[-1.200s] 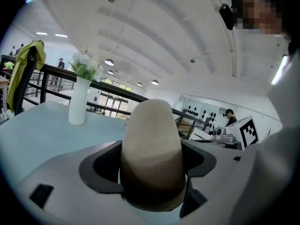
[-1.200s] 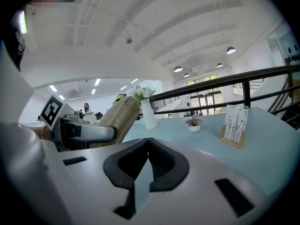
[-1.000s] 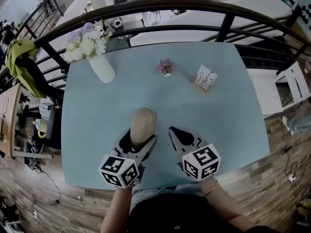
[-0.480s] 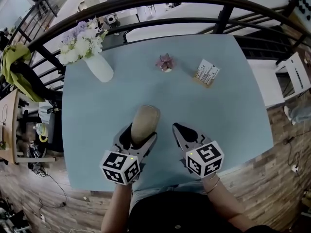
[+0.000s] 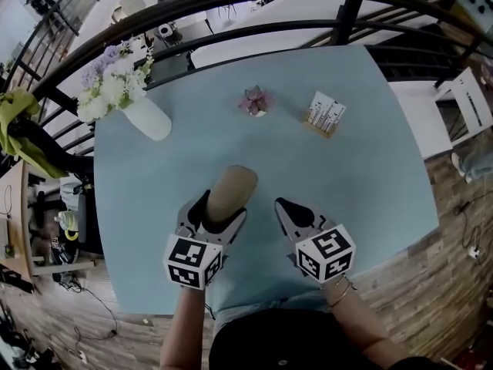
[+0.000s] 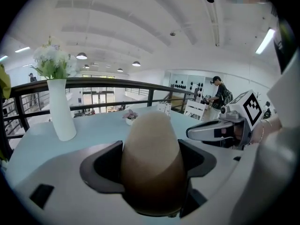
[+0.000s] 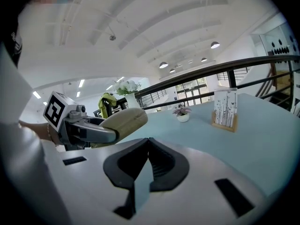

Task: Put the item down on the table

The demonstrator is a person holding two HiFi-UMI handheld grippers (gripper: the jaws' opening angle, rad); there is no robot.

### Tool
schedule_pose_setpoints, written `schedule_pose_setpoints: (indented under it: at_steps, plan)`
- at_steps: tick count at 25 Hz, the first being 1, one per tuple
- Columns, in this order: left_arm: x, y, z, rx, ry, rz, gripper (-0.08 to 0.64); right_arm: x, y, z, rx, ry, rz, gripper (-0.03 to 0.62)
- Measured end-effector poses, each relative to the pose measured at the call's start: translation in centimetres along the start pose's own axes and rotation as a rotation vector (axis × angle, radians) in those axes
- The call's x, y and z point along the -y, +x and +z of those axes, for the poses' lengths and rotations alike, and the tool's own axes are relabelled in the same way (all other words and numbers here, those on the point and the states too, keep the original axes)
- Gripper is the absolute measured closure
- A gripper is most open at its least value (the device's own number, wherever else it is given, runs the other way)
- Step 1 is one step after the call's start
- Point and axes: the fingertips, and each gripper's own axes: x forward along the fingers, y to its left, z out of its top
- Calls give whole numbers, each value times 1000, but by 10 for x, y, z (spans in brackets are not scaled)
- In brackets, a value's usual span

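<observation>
Left hand-held gripper [image 5: 222, 210] grasps tan egg-shaped item [image 5: 229, 190]; right hand-held gripper [image 5: 286, 206] clenched, empty. Open counter [image 5: 370, 168] toward 12 o'clock.

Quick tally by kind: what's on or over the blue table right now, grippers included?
Beige egg-shaped item: 1
White vase of flowers: 1
Small potted flower: 1
Card stand: 1
Grippers: 2, left gripper shut on the beige egg-shaped item, right gripper shut and empty
Total: 6
</observation>
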Motion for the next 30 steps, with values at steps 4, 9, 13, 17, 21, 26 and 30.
schedule_pose_setpoints:
  at_steps: [4, 9, 13, 17, 21, 26, 30]
  plan:
    - [-6, 19, -9, -33, 51, -15, 177, 9, 3, -2, 3, 13, -14, 586]
    - [0, 41, -18, -88, 86, -58, 178, 20, 5, -9, -20, 25, -30, 586]
    - [3, 61, -28, -125, 111, -90, 178, 29, 9, -18, -42, 32, -39, 586]
    - [3, 79, -40, -159, 164, -108, 178, 36, 12, -22, -56, 42, -47, 586]
    - [-1, 92, -53, -188, 177, -122, 176, 42, 16, -24, -63, 49, -54, 586]
    - [0, 101, -56, -198, 191, -141, 178, 49, 17, -25, -70, 51, -59, 586]
    - [0, 108, -62, -213, 199, -154, 176, 50, 19, -28, -79, 54, -57, 586]
